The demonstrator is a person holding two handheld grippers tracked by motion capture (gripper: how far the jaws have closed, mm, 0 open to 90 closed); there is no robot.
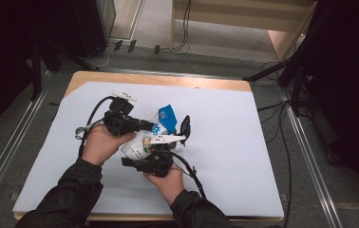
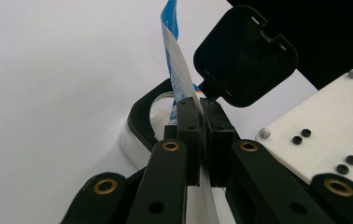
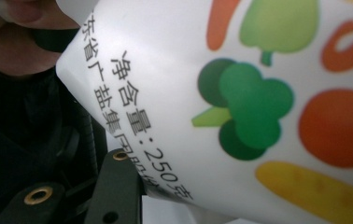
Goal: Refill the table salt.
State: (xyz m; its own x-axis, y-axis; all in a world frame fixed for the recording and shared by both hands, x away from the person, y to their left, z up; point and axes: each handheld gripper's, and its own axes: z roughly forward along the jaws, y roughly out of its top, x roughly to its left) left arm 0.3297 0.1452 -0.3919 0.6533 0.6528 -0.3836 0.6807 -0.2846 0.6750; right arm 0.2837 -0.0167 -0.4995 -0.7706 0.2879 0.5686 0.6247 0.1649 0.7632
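Over the middle of the pale sheet covering the table (image 1: 244,156), the person holds both tools close together around one small white container (image 1: 142,142) printed with vegetables, and the whole business turns on how the two grips sit against each other. The right gripper (image 1: 156,153) comes in from the near side and has the container's body, its jaws standing partly apart with the printed wall (image 3: 240,102) pressed up against its camera (a broccoli, a carrot and some lettering crowd that view, so the pads themselves are hidden and I judge the hold from above). The left gripper (image 1: 144,126) reaches across from the person's left, and its jaws are pinched almost shut on the thin blue-and-white liner (image 2: 180,79) that stands up out of the container's black-rimmed mouth (image 2: 139,123). The black flip lid (image 2: 244,56) hangs open just beyond that strip, hinged at the far side of the mouth. So the strip rises along the container's long axis, away from the right gripper, and lies in the left gripper's reach alone. The next move, as I read it, is a pull by the left hand along that axis, up and away from the mouth, while the right keeps the body from following; a sideways tug could tear the strip or snag it on the lid.
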